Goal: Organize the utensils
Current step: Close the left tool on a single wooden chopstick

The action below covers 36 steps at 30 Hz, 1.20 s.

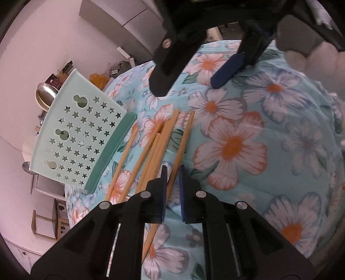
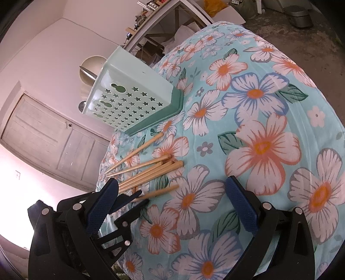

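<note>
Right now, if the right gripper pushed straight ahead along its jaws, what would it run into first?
Probably just the floral turquoise tablecloth. The right gripper has open jaws with bare cloth between and ahead of them; the wooden chopsticks and the mint-green perforated utensil holder lie off to its left. Depth is uncertain.

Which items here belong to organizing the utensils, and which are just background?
Job items:
- wooden chopsticks
- mint utensil holder
- left gripper
- right gripper

Background:
- floral tablecloth
- wooden door
- cluttered shelf
</note>
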Motion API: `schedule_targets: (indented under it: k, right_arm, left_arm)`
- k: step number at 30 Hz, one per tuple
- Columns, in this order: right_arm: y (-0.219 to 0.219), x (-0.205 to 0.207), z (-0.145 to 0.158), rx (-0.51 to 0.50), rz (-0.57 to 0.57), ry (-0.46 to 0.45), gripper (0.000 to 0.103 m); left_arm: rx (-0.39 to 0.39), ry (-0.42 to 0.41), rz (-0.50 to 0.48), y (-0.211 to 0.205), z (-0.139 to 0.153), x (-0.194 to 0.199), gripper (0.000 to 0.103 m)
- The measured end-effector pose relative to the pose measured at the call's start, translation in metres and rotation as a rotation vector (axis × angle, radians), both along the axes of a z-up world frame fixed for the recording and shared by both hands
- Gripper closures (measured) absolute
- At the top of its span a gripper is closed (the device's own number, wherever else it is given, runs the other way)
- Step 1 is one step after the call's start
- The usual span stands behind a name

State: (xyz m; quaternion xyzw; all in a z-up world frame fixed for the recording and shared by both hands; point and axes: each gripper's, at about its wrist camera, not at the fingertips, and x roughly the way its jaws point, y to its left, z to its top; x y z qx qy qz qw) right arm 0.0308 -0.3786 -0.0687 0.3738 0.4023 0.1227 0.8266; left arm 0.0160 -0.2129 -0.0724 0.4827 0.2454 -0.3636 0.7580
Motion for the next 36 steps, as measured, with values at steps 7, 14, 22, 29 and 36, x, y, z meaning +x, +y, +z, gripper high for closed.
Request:
schedule_targets:
  k: [7,14,22,29,36]
  right_arm:
    - [-0.003,-0.002,0.0,0.019,0.0,-0.006,0.006]
    - [-0.004,-0.002,0.0,0.025,-0.004,0.001,0.006]
    - [-0.003,-0.002,0.001,0.014,-0.029,-0.001,0.006]
    - [-0.007,-0.003,0.0,0.041,-0.047,-0.002,0.006]
    - [-0.005,-0.001,0.0,0.031,-0.048,0.008,0.006]
  left_arm:
    - [-0.07,0.232,0.092,0.018,0.018,-0.003,0.093]
    - [-0.246,0.466,0.213,0.037,0.027,0.02,0.084]
    - [-0.252,0.526,0.213,0.021,0.02,0.026,0.074]
    - [-0.284,0.536,0.253,0.014,0.017,0.039,0.075]
    - [-0.307,0.536,0.303,0.008,0.014,0.049,0.086]
